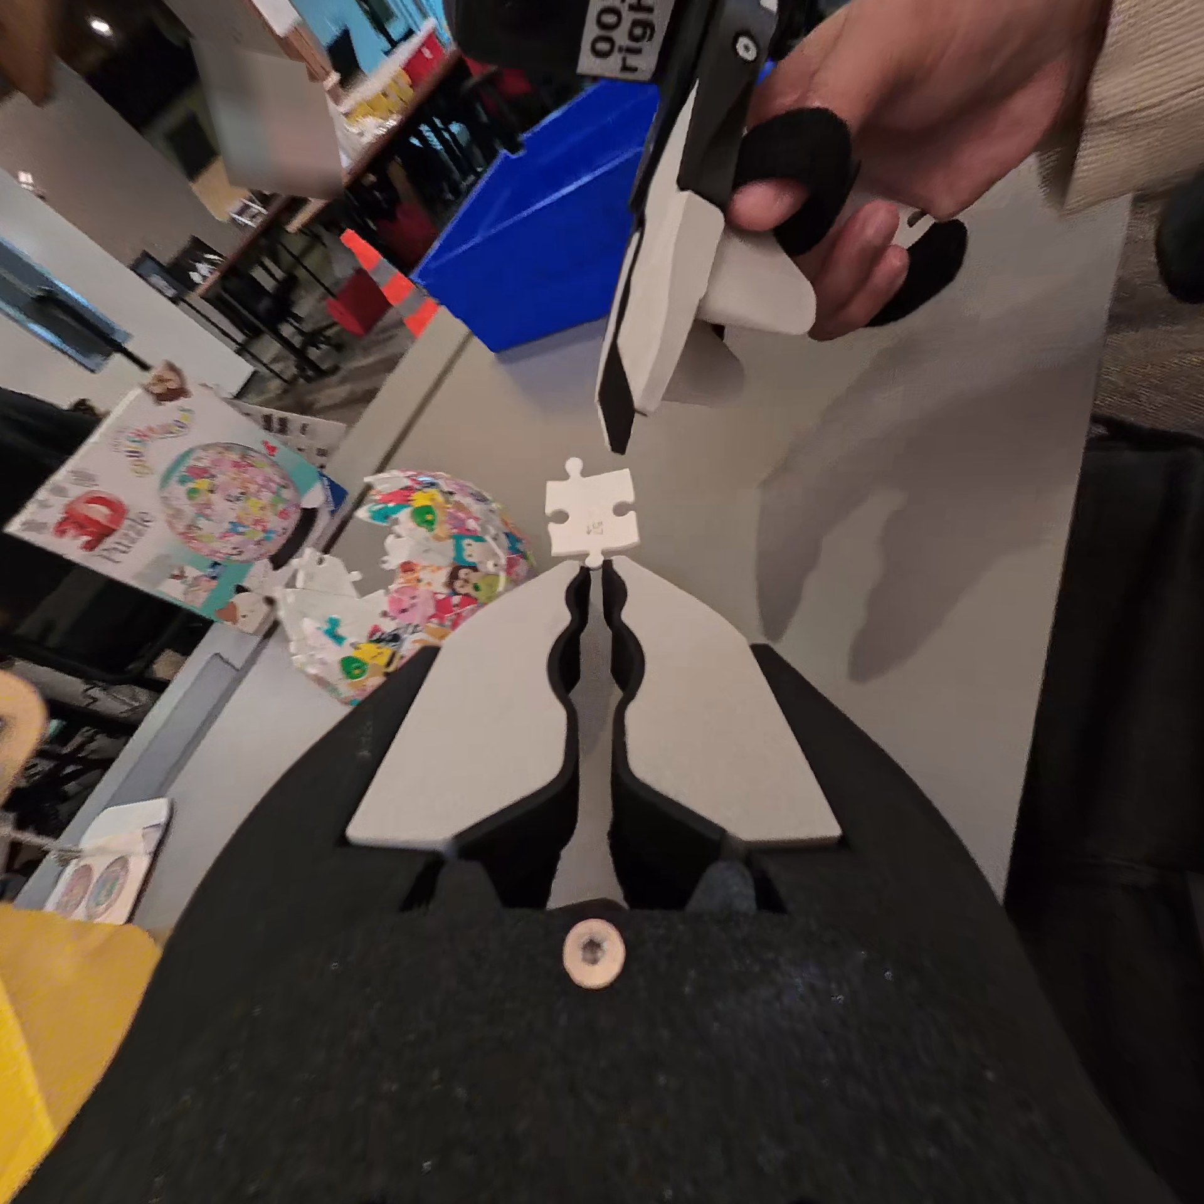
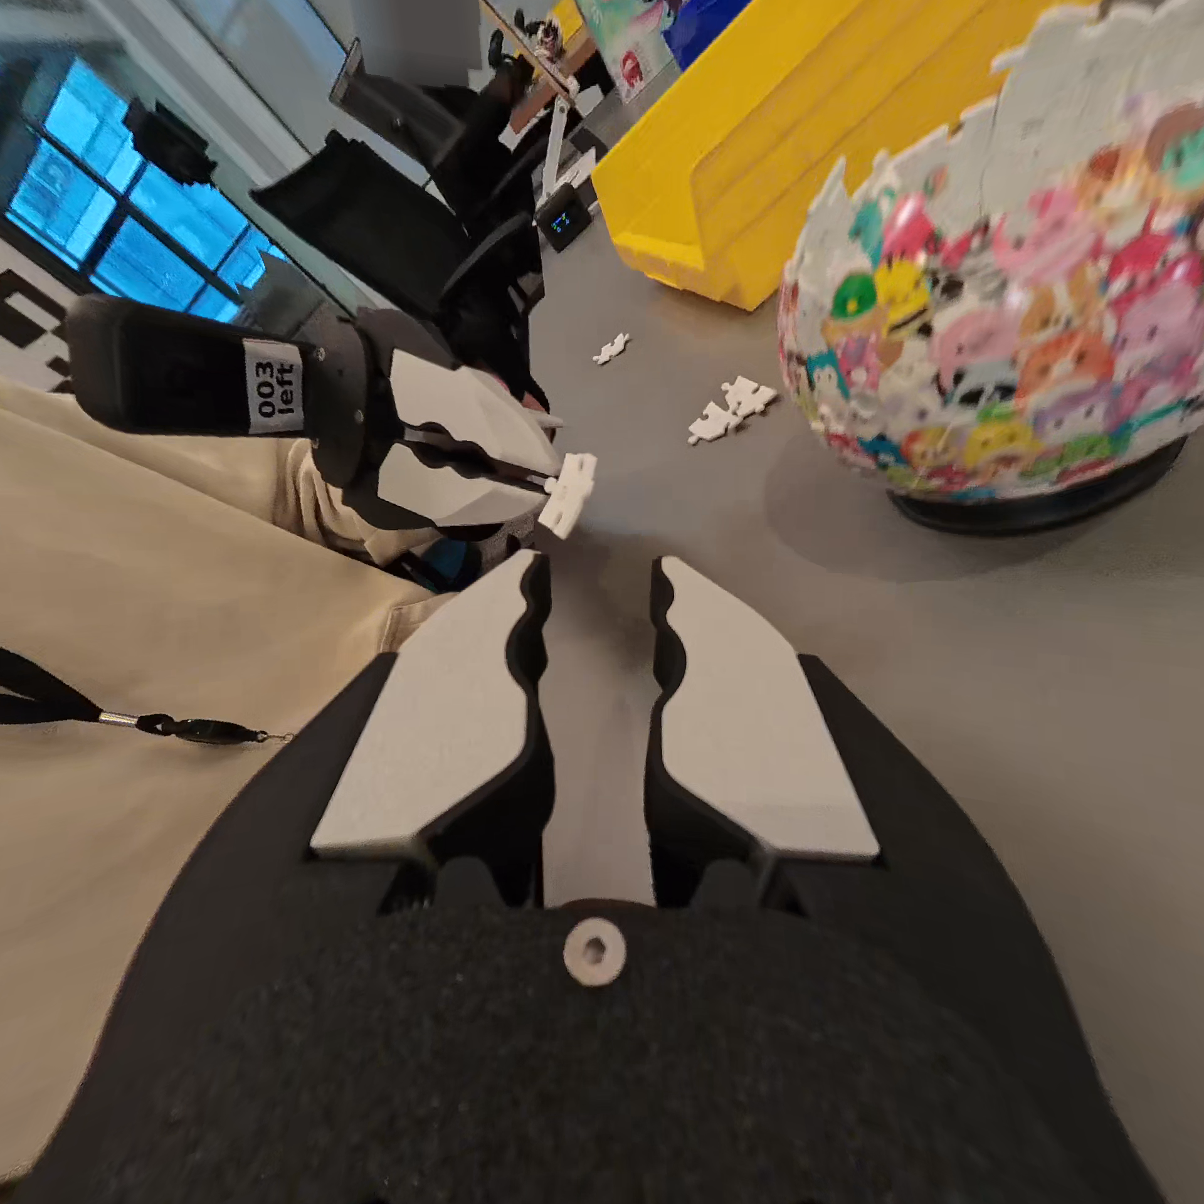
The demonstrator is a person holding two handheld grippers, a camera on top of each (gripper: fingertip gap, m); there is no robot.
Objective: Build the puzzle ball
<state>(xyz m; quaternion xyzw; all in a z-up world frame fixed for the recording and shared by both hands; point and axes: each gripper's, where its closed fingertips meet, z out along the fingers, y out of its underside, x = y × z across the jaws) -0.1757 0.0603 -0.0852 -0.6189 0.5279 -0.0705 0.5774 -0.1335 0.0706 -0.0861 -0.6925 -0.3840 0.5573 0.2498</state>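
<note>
I'm pinching the flat white plastic puzzle piece (image 1: 591, 512) by its tab w/ the left gripper (image 1: 591, 571), off the grey counter (image 1: 879, 586). Right gripper (image 2: 599, 573), jaws spread & empty, is hovering just beside the piece, pointing at its free edge. The half-built colourful puzzle ball (image 2: 1016, 313) is sitting well apart, nearer the right gripper.

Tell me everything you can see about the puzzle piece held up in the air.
The puzzle piece is small and white on the side showing, likely cardboard or thin plastic, with a faint mark printed on it. It has knobs on its top and bottom edges and notches in its sides. The left hand-held gripper pinches its bottom knob, holding it upright above the grey table. The right hand-held gripper, open, is just short of it.
</note>
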